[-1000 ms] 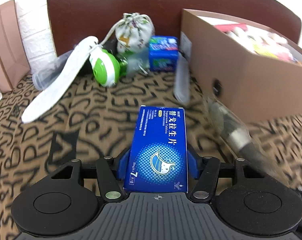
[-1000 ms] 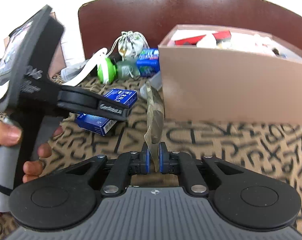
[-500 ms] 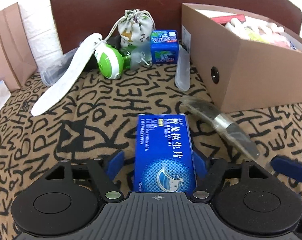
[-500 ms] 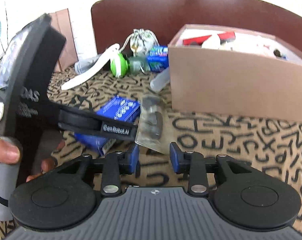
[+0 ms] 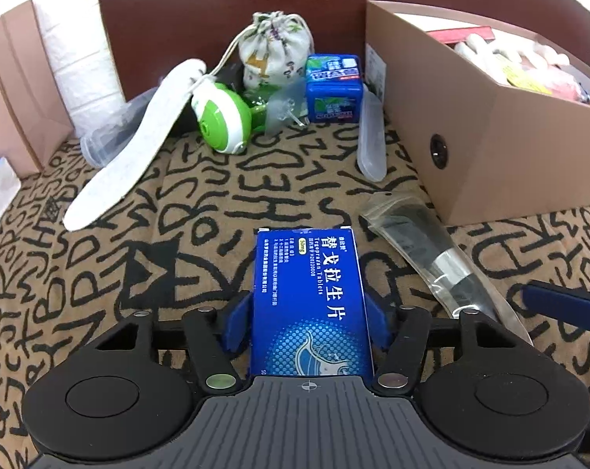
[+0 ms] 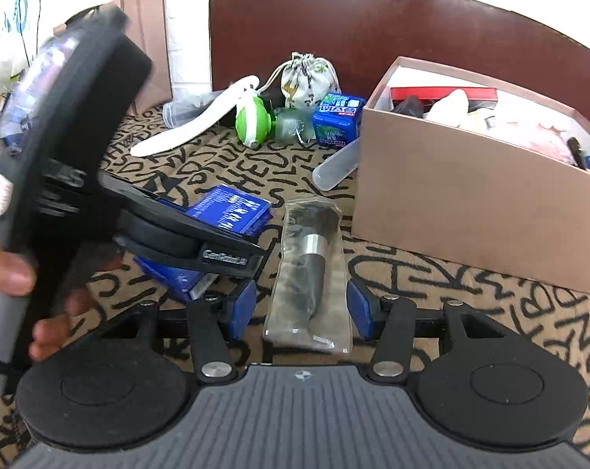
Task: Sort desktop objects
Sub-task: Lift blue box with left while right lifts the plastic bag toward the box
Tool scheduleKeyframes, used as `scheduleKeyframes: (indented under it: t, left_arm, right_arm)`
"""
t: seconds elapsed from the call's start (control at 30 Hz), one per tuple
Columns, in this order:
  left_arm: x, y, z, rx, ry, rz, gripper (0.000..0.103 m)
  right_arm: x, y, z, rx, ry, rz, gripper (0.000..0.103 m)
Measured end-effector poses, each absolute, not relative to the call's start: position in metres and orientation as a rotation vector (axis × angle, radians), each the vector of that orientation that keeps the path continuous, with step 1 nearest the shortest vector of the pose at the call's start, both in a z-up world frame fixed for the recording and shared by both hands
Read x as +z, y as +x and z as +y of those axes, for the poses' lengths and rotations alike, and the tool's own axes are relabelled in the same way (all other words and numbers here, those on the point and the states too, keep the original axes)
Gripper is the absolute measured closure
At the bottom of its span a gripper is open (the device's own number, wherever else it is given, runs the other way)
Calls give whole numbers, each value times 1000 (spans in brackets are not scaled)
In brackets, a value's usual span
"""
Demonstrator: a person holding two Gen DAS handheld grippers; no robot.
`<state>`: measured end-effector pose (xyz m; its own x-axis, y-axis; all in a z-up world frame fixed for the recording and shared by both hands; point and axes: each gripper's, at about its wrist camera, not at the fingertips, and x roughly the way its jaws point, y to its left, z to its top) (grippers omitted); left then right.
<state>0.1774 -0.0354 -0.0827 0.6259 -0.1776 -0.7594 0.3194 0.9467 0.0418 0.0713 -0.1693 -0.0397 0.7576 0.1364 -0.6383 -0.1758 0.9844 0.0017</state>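
A blue medicine box (image 5: 314,293) lies flat on the patterned cloth between the fingers of my left gripper (image 5: 308,324). The jaws are open, with the pads close beside the box's long sides. To its right lies a clear bag holding a black brush (image 5: 431,258). In the right wrist view the same bag (image 6: 310,265) rests on the cloth between the fingers of my right gripper (image 6: 301,306). Those jaws are opening, and both pads stand clear of the bag. A hand (image 6: 6,273) holds the left gripper's black housing (image 6: 60,164) over the blue box (image 6: 232,211).
An open cardboard box (image 5: 510,148) full of items stands at the right. Along the back lie a white insole (image 5: 138,144), a green round gadget (image 5: 220,117), a cloth pouch (image 5: 275,51), a blue gum box (image 5: 332,90) and a clear tube (image 5: 369,136). A brown paper bag (image 5: 17,90) stands at the left.
The right jaws went from pinching the bagged brush upright to spread apart, and the bag now lies flat on the cloth. The left jaws widened off the blue box.
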Motion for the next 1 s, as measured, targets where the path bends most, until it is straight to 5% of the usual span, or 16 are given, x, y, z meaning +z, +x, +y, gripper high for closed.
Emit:
scheduleKeyframes:
  t: [0.1, 0.27, 0.43, 0.53, 1.0]
  left_arm:
    - [-85, 179, -36, -276, 196, 847, 25]
    - [-86, 184, -34, -278, 188, 855, 30]
    - [-88, 182, -38, -265, 207, 843, 25]
    - [-86, 181, -38, -276, 200, 839, 46]
    - [-27, 144, -44, -356, 101, 758, 45]
  right_arm:
    - [-45, 81, -169, 154, -43, 702, 47]
    - [-54, 97, -169, 136, -41, 724, 49]
    - [-61, 100, -170, 131, -48, 734, 56]
    - [-57, 94, -170, 137, -42, 710, 71]
    - [-23, 46, -198, 161, 108, 629, 74]
